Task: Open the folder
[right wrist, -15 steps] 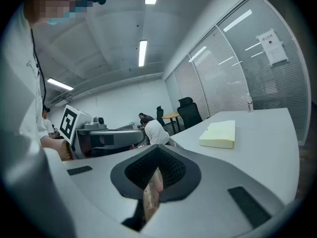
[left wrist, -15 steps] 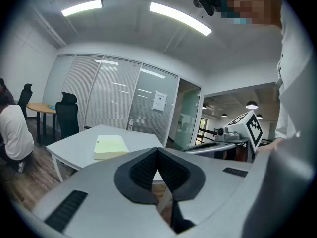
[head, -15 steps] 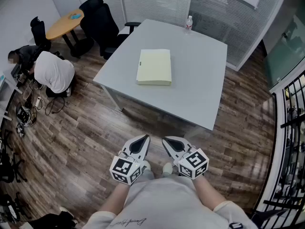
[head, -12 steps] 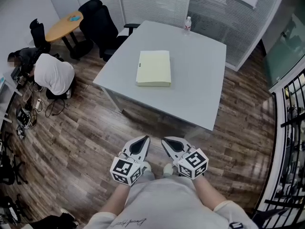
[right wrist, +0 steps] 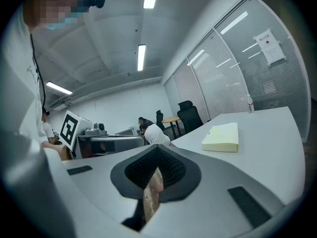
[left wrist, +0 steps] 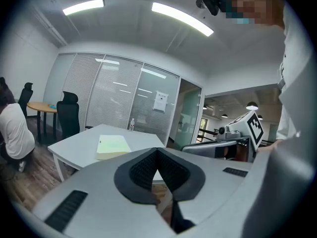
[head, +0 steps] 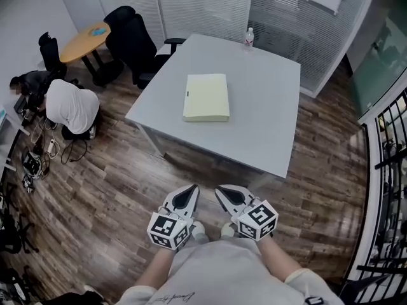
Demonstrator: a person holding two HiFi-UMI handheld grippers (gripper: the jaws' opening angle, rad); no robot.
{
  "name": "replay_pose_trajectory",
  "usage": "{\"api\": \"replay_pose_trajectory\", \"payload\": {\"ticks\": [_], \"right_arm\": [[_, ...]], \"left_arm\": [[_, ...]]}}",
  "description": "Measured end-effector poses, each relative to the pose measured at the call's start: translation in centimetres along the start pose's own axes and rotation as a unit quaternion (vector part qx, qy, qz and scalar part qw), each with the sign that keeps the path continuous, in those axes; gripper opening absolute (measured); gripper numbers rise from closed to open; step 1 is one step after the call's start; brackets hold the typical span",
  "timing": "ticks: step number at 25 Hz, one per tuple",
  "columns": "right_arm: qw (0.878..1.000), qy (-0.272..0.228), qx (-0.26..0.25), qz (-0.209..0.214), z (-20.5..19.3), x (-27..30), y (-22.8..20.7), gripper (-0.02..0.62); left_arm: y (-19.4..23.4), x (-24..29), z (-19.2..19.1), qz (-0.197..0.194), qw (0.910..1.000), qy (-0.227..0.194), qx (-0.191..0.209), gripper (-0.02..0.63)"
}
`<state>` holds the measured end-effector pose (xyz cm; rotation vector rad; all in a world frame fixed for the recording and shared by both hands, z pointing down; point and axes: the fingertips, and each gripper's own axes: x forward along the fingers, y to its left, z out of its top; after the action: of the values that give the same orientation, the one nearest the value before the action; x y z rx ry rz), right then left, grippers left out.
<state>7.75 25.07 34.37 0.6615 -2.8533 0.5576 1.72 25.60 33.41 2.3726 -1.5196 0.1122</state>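
Both grippers are held low in front of the person's torso, side by side. The left gripper [head: 191, 188] has its jaws closed on nothing, and the right gripper [head: 220, 189] likewise has its jaws pressed together and empty.

The folder [head: 206, 98], pale yellow and closed, lies flat on the grey table [head: 267, 132]. It is well ahead of both pairs of jaws and touches neither; its contents are hidden by the cover. A small bottle [head: 249, 37] stands upright at the table's far edge, beyond the folder from the jaws. It is too small for its fill to be read.

The floor [head: 108, 189] directly below the jaws is wood-patterned planking. Ahead and to the left of the jaws stand black office chairs [head: 133, 27] and a round wooden table [head: 86, 35]. A person in a white top [head: 73, 103] crouches nearer on that side, beside cables [head: 35, 154] on the floor. A partition with blinds [head: 203, 2] closes the room behind the table, and a black railing [head: 389, 189] runs to the right of the jaws.

The lower frame edge cuts off the person's torso.
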Motion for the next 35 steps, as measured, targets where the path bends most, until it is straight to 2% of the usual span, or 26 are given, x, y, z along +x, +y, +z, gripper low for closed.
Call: {"api": "replay_pose_trajectory", "payload": {"ticks": [15,21,28,35], "right_arm": [[0.999,0.001,-0.024,-0.033,1.1,4.5,1.9,0.021],[0.998,-0.001,-0.011,-0.054,0.5,4.6,1.5,0.021],[0.999,-0.004,0.001,-0.045,0.7,6.8,-0.9,0.021],[0.999,-0.004,-0.001,-0.033,3.3,9.7,-5.1,0.021]], "left_arm": [[4.8,-1.1,0.4,-0.043,0.9991,0.002,0.0,0.009],[4.8,-0.6,0.0,-0.062,0.9981,0.001,-0.005,0.009],[6.7,1.5,0.2,-0.056,0.9984,0.001,-0.007,0.008],[9.8,5.8,1.8,-0.044,0.999,0.004,-0.01,0.008]]}}
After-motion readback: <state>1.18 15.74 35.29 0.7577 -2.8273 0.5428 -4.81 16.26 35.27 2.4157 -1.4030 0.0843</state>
